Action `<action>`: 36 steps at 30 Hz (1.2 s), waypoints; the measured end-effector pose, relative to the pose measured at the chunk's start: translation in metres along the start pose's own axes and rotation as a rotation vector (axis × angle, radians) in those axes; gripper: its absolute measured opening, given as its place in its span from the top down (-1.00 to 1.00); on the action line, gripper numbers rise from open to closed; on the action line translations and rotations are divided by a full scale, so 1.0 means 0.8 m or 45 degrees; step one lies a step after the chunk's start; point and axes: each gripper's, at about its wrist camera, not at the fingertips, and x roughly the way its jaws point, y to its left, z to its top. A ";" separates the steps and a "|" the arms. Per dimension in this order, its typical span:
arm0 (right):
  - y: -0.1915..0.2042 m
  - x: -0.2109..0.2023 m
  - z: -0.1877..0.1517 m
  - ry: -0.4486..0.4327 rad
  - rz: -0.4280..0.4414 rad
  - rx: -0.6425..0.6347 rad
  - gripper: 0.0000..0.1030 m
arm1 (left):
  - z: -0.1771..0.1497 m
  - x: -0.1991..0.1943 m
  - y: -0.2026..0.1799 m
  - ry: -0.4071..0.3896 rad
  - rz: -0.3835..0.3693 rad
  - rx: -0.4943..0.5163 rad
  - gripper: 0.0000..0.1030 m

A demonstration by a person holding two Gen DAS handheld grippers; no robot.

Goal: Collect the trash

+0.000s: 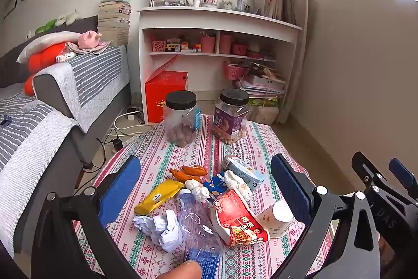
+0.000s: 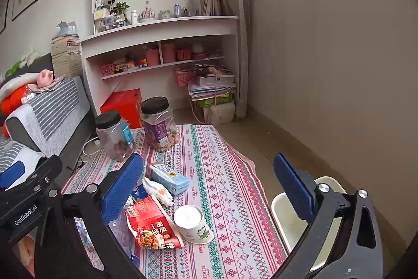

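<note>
Trash lies on the patterned tablecloth: a red snack bag, an upside-down paper cup, a crushed clear bottle, crumpled white paper, a yellow wrapper, orange peel bits and a light blue carton. My left gripper is open above the pile, holding nothing. My right gripper is open and empty above the cup, the red bag and the carton. A white bin stands on the floor right of the table.
Two black-lidded jars stand at the table's far end. A grey striped sofa is on the left. A white shelf unit, a red box and floor cables lie beyond.
</note>
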 end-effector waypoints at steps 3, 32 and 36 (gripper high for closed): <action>-0.001 0.000 0.001 0.001 -0.001 0.001 -0.87 | 0.000 0.000 0.000 0.001 0.000 -0.001 -0.88; 0.005 0.003 -0.006 0.016 -0.002 -0.017 -0.87 | -0.010 0.008 0.006 0.019 0.004 -0.019 -0.88; 0.005 0.003 -0.006 0.016 -0.003 -0.021 -0.87 | -0.010 0.009 0.006 0.021 0.004 -0.019 -0.88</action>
